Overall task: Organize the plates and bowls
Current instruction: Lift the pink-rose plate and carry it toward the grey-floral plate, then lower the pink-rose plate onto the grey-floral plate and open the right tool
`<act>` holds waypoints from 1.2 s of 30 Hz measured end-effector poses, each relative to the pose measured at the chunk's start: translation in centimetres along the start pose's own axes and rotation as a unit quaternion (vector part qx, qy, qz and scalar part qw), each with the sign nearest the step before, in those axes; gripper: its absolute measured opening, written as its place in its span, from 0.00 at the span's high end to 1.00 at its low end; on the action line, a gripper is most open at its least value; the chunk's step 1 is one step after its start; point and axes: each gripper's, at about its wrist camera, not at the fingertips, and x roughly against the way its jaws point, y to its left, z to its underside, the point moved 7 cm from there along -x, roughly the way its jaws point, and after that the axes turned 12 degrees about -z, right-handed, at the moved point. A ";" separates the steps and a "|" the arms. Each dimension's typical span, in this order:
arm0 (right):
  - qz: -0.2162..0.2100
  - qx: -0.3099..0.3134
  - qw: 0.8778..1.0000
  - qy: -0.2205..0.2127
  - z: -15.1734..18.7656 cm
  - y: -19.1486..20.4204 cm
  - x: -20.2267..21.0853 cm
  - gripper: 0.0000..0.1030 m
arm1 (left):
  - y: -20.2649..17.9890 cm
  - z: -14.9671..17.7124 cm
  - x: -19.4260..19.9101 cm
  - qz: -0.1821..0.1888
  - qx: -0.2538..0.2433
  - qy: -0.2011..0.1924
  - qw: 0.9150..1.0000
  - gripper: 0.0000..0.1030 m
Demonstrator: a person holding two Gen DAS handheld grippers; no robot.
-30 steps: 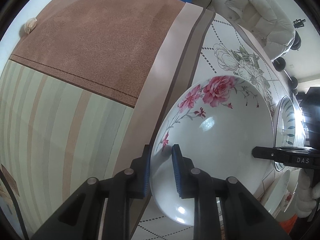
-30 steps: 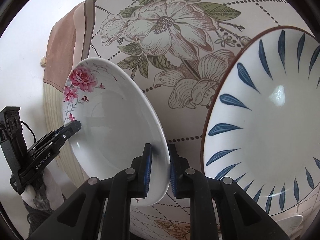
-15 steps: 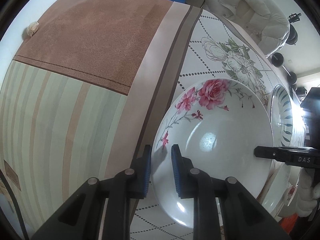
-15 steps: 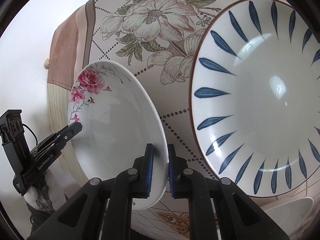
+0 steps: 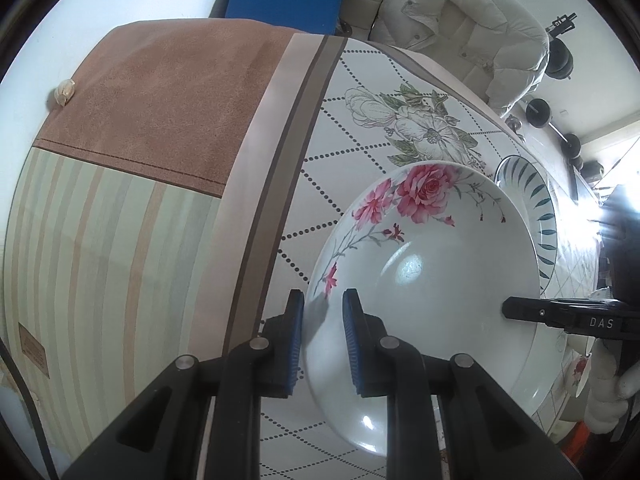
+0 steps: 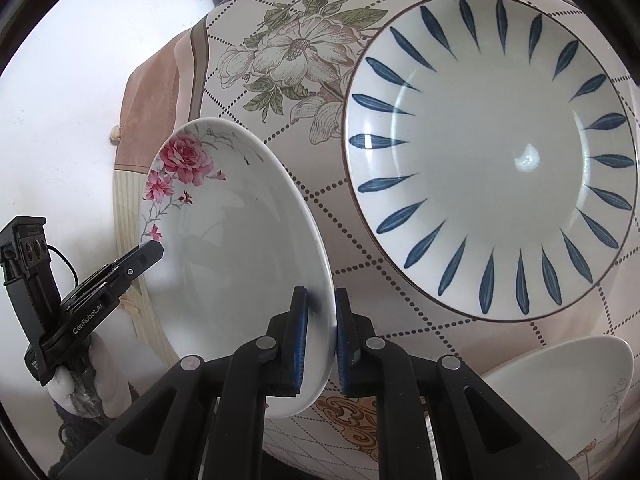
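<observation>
rose plate was clamped at opposite rims between the nearly closed jaws of the left gripper and right gripper, carried clear of the tablecloth, not yet stacked on the blue-leaf plate beyond the right jaws.

Daylight is filling both views, bright and even. In the left wrist view strong glare is pouring in from a window far to the right of the left claw, washing out detail there. Small highlights are gleaming on the rose plate just ahead of that claw, whose fingers are casting a soft shadow on its rim. In the right wrist view a crescent glint is shining in the blue-leaf plate up and to the right of the right claw. Fisheye bending is curving the tabletop, and black vignetting is ringing both pictures. Focus is staying sharp, without motion blur.
</observation>
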 end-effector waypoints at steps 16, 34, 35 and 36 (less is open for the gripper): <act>-0.022 -0.030 0.996 -0.079 6.5 -5.1 10.7 0.86 | -10.3 1.3 5.9 0.022 -0.075 -0.039 0.996 0.83; -0.028 -0.098 0.987 -0.127 14.9 -14.1 17.2 0.86 | -22.3 6.0 5.8 0.035 -0.157 -0.022 0.987 0.83; -0.026 -0.101 0.986 -0.127 15.2 -14.6 17.3 0.86 | -22.8 6.4 5.5 0.034 -0.161 -0.019 0.986 0.83; -0.025 -0.104 0.986 -0.127 15.5 -15.1 17.2 0.86 | -23.3 6.6 5.2 0.032 -0.164 -0.016 0.986 0.83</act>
